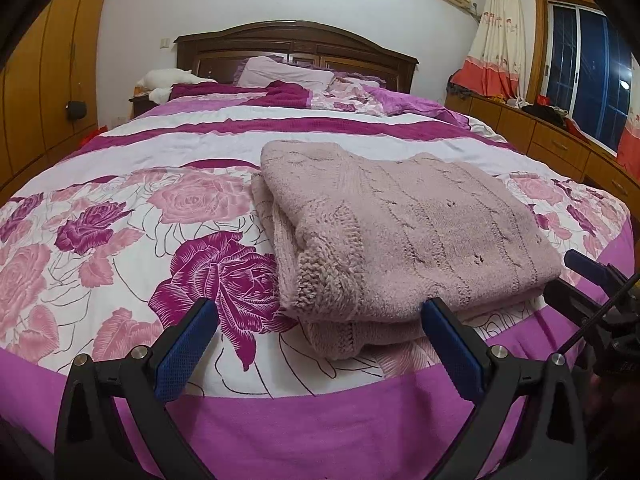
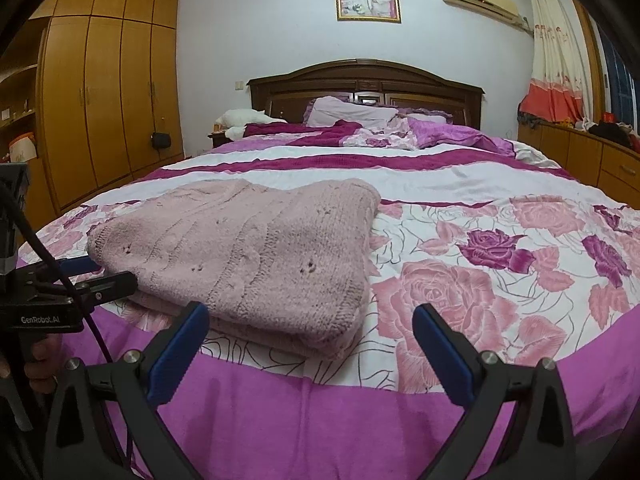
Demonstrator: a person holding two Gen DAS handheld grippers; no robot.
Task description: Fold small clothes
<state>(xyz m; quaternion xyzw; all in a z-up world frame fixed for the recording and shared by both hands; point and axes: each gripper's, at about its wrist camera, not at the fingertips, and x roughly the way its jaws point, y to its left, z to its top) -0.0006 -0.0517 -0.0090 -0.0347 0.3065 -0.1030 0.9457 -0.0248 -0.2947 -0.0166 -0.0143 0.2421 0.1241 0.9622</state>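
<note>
Where tools [image 1: 320, 320] gape: sweater [image 1: 400, 220] ahead.

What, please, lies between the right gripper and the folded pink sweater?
Only bare floral bedspread, in the right wrist view; the open right gripper sits just short of the sweater.

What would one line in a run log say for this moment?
task: fold small clothes | pink knit sweater: folded, on floral bedspread near foot edge | left tool: open, empty | right tool: open, empty
</note>
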